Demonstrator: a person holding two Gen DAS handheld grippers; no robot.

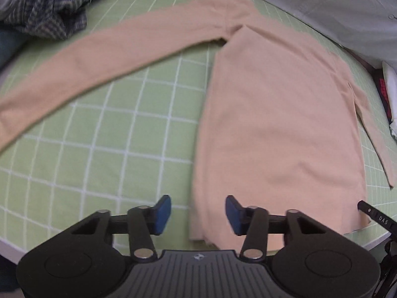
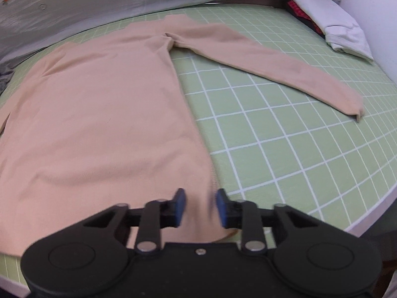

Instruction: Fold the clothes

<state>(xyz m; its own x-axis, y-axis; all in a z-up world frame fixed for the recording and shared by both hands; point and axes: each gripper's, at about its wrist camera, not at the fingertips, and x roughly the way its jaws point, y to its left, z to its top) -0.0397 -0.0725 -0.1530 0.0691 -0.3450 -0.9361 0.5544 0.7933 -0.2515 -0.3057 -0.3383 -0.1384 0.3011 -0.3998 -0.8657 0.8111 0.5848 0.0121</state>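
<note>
Peach long-sleeved knit top (image 1: 273, 129) laid flat on green white-gridded tabletop (image 1: 111, 149). Long axis runs near to far: hem at near edge, neck pointing far. Both sleeves spread outward, left sleeve (image 1: 99, 62) toward crumpled plaid garment (image 1: 49, 7) at far left, right sleeve (image 2: 273, 64) toward folded white cloth (image 2: 335, 22) at far right. Left claw (image 1: 198, 214) seen partly open over hem's left corner, nothing gripped. Right claw (image 2: 200, 207) narrowly open over hem's right corner; pads blurred, contact cannot be told.

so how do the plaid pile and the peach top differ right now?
The plaid pile is crumpled in a heap at the mat's far corner; the peach top lies spread flat, sleeves out. The pile is dark and checked; the top is plain and pale. Both rest on the green grid mat.
</note>
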